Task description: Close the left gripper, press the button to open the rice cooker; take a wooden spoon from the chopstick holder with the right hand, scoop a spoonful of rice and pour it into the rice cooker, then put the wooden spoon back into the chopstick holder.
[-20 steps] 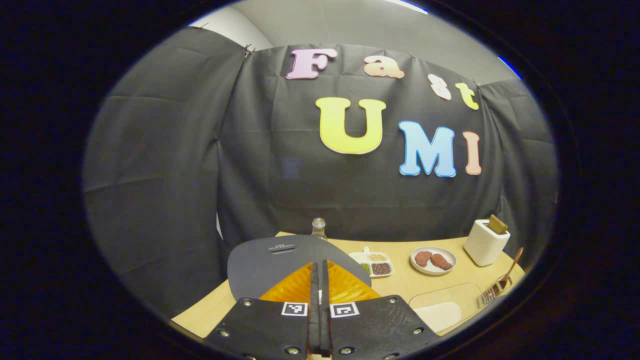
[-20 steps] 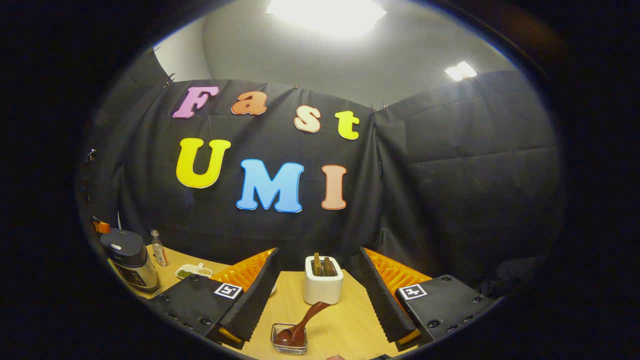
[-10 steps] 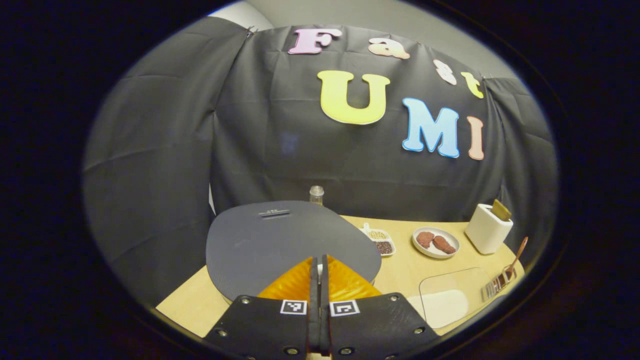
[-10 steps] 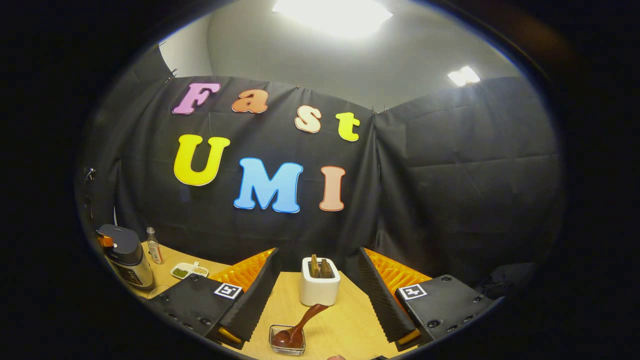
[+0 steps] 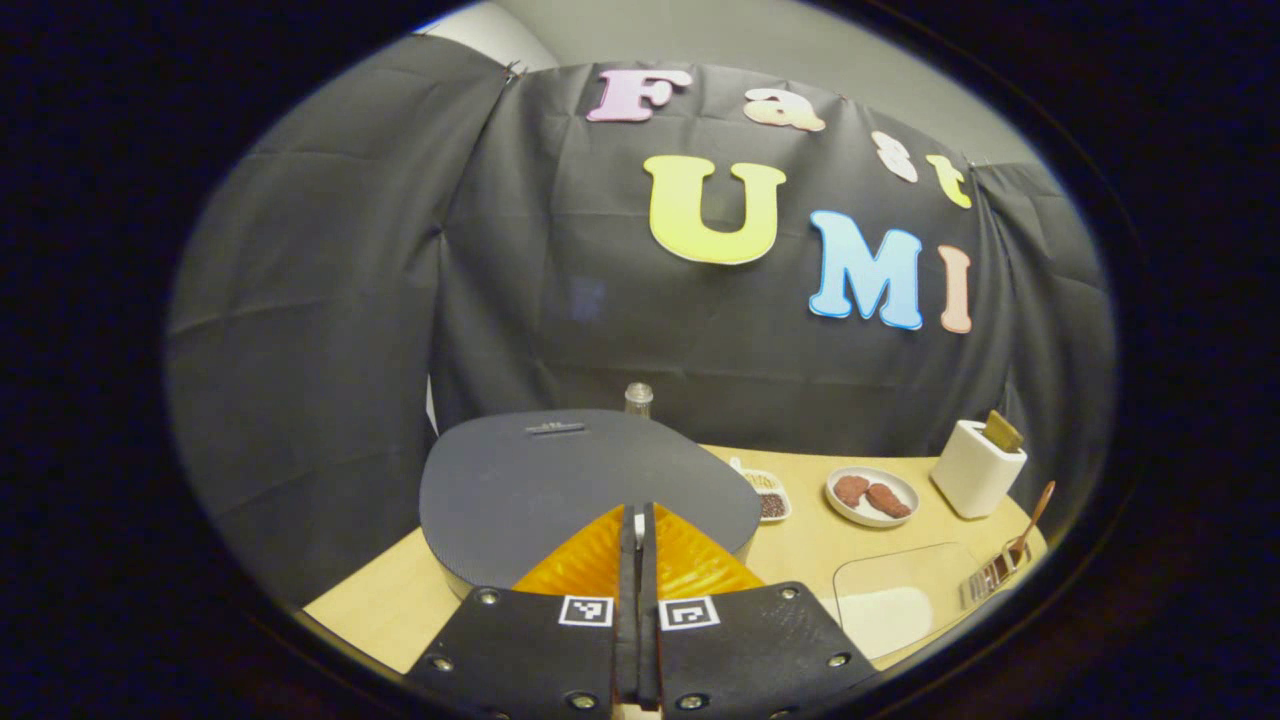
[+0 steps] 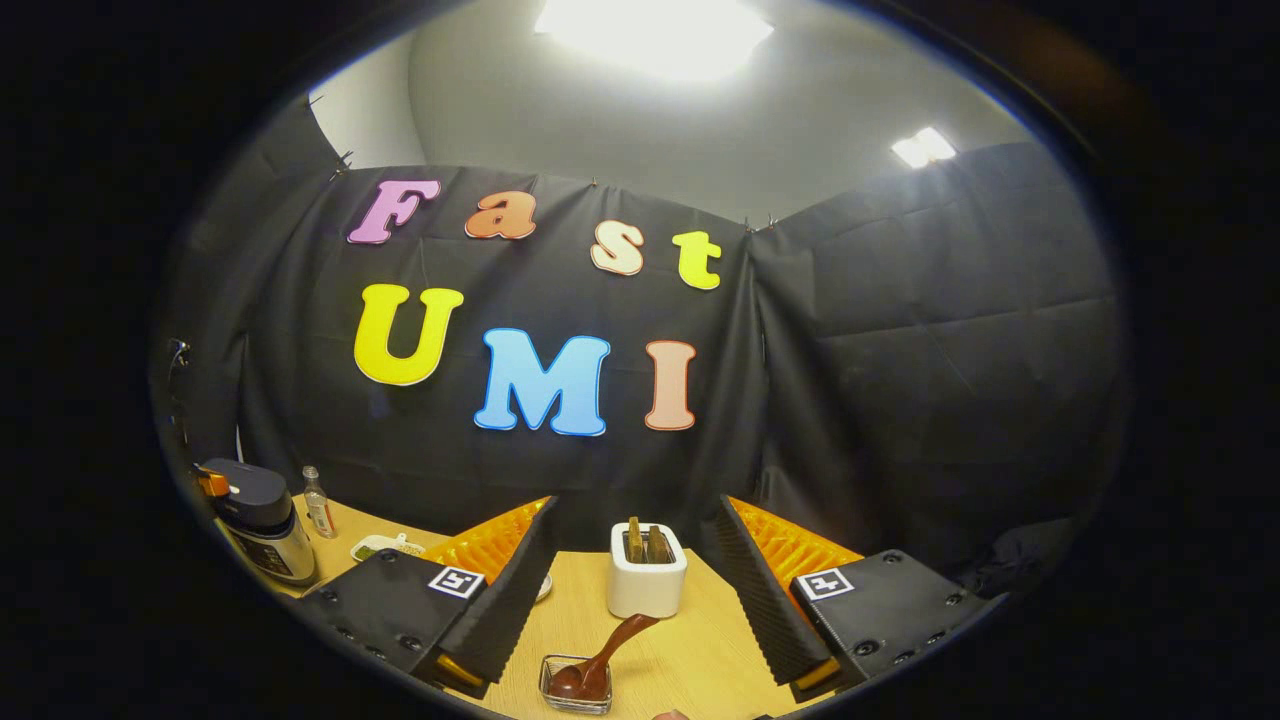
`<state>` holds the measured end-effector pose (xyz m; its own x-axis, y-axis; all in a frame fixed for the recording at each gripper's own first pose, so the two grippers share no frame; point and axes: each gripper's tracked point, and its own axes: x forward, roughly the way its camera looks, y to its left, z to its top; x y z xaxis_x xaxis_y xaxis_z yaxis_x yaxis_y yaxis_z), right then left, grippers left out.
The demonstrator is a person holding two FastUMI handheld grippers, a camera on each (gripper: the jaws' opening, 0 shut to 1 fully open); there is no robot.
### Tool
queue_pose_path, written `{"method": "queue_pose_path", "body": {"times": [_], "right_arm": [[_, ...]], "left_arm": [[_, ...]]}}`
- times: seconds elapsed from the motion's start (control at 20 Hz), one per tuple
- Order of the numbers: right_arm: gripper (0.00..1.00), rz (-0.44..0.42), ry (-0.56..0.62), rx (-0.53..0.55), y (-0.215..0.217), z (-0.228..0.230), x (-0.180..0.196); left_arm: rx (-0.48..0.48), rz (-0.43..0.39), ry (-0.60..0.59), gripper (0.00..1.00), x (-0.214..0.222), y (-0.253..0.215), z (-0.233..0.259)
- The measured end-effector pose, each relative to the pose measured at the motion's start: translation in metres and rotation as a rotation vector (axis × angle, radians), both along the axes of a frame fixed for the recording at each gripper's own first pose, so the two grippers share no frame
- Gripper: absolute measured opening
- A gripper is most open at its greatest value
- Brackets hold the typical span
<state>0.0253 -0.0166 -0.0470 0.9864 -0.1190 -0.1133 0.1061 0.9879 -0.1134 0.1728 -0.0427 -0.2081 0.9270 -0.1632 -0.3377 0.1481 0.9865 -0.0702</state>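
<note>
Above rice cooker (image 5: 590,490) lid: left gripper (image 5: 638,520) fingers pressed together, holding nothing, lid not yet open. Right gripper (image 6: 635,590) spread wide, empty, near wooden spoon (image 6: 600,660) in chopstick holder (image 6: 575,685). Scooping, pouring, returning remain.

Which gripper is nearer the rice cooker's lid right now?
The left. The left gripper, jaws shut, sits right at the rice cooker lid's near edge. The right gripper, jaws open, faces the wooden spoon, with the cooker far to its left.
</note>
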Motion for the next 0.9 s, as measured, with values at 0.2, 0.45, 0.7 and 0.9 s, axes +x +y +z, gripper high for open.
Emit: {"method": "queue_pose_path", "body": {"times": [0.2,0.45,0.7,0.9], "right_arm": [[0.98,0.019,0.003,0.033,-0.005,-0.004,0.004],[0.98,0.048,0.035,0.072,-0.011,-0.022,0.019],[0.98,0.064,0.110,0.131,-0.022,-0.055,0.039],[0.96,0.082,0.223,0.220,-0.024,-0.100,0.054]], "left_arm": [[0.030,0.063,-0.170,0.02,0.003,0.015,0.083],[0.002,0.153,-0.283,0.01,-0.025,0.033,0.151],[0.036,0.207,-0.360,0.70,-0.076,0.055,0.195],[0.087,0.241,-0.389,0.87,-0.110,0.061,0.214]]}}
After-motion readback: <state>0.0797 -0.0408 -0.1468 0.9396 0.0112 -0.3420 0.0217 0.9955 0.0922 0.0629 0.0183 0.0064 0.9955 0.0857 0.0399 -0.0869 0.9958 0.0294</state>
